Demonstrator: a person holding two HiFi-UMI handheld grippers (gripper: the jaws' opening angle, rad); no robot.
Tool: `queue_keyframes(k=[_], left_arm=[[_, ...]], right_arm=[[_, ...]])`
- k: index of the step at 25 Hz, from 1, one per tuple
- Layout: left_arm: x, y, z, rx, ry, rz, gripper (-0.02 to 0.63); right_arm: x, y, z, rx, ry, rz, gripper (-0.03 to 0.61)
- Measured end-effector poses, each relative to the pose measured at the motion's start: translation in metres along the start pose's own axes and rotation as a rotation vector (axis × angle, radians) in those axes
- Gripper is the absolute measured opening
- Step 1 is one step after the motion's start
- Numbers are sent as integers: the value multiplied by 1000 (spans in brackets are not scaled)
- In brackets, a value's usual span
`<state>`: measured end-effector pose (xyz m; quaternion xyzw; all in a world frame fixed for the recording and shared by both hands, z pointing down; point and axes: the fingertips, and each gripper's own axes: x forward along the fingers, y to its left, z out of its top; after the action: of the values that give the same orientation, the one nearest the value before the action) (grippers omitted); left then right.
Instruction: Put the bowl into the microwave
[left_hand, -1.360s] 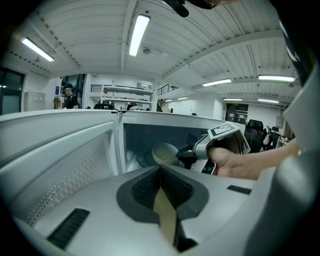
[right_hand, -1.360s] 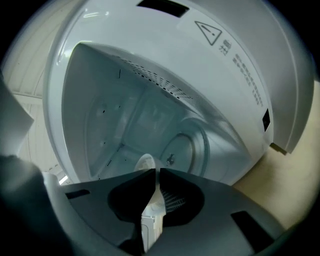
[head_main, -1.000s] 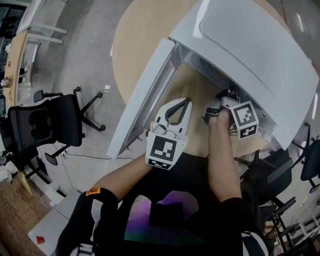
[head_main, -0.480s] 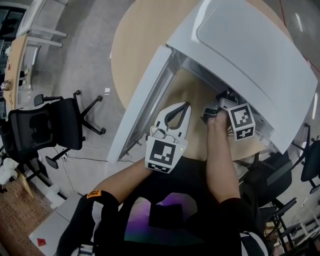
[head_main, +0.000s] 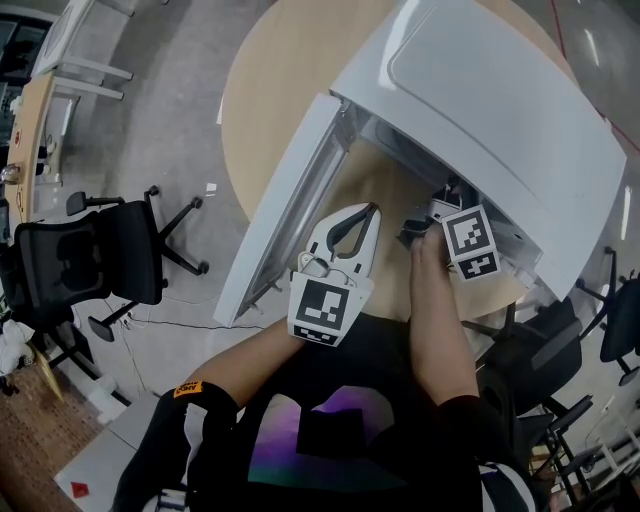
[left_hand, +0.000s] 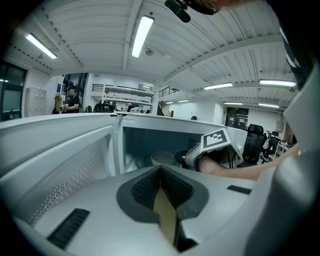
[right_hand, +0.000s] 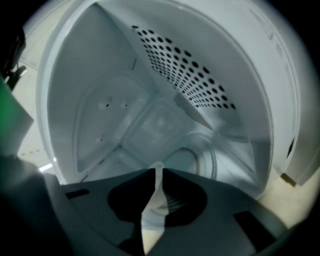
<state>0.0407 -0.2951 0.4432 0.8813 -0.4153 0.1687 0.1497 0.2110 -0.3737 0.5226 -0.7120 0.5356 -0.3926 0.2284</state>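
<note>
The microwave (head_main: 500, 130) sits at the near edge of the round tabletop (head_main: 265, 80), and its door (head_main: 285, 200) is swung wide open on the left side. The right gripper (right_hand: 157, 171) is in the cavity, forearm reaching through the opening, jaws pinched tight on the thin pale rim of the bowl (left_hand: 162, 158). The bowl is inside the microwave, low towards the cavity floor, but I can't tell whether it rests there or hangs just above. The left gripper (left_hand: 161, 170) hangs outside, over the near edge of the tabletop between the open door and the right arm. Its jaws are pressed together with nothing in them, only a sliver of tabletop showing through. Off the tabletop's left side, an office chair (head_main: 90, 255) stands on the grey floor.
</note>
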Motion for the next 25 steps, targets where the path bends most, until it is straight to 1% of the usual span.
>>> queue_keyframes(k=[4,8,15,20,25], left_arm=[[-5,-3,4,-10,-23,-3,48],[-13,-8,10,-20,-53,-9,48],[-36,-12,10,-33,-95,-6,48],[-53,-14,1,-29,-89,13,48],[-74,-19,1,-23,-116,10,48]], right_arm=[[-15,10,0,-103,9,23,40],[-34,26,-6,-226,45,78,40],[-83,33,-14,-409,93,106,40],[-117,47,-24,-524,126,150,40],[-151,67,-32,-626,135,208,40]])
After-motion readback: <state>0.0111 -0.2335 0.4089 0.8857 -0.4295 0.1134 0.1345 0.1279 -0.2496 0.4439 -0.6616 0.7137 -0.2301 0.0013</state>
